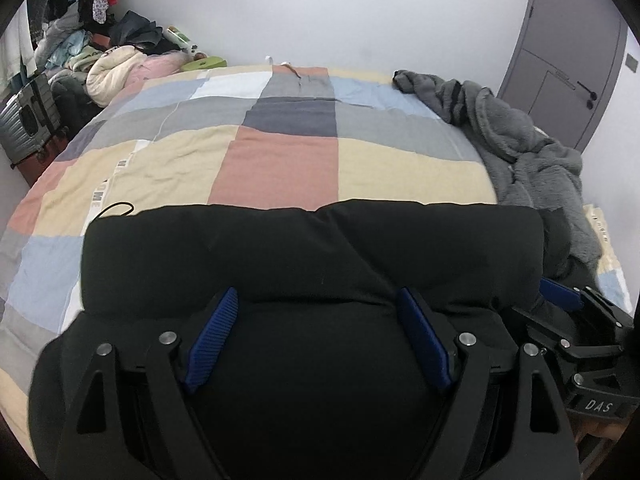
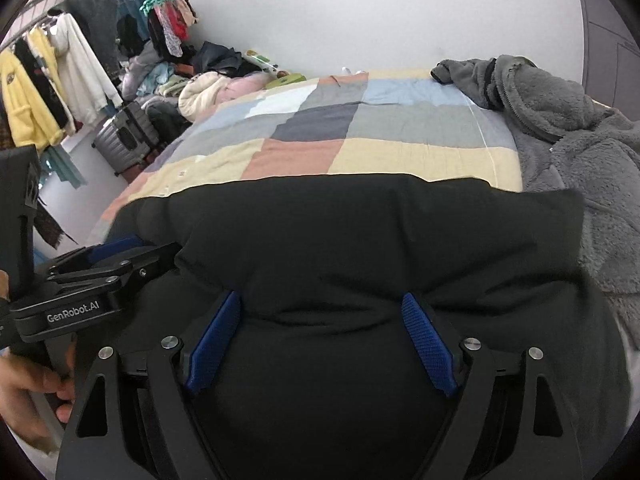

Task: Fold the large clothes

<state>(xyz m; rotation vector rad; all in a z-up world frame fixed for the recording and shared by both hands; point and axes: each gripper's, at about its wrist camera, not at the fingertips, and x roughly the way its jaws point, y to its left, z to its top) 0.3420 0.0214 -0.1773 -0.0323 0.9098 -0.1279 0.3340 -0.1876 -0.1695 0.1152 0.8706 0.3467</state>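
A bulky black garment [image 1: 312,248] lies folded across the near edge of the bed; it also fills the right wrist view [image 2: 360,232]. My left gripper [image 1: 318,300] is open, its blue pads [image 1: 214,340] spread wide over the garment's near part. My right gripper [image 2: 320,304] is open too, its blue pads [image 2: 428,344] spread over the same garment. Each gripper shows in the other's view: the right one at the right edge [image 1: 576,320], the left one at the left edge [image 2: 96,276], held by a hand [image 2: 28,396].
The bed has a patchwork cover [image 1: 280,160] of coloured squares. A grey fleece jacket [image 1: 520,148] lies along the bed's right side. A heap of clothes [image 1: 116,68] and a grey suitcase [image 2: 124,140] stand at the left. Clothes hang on a rail [image 2: 48,80].
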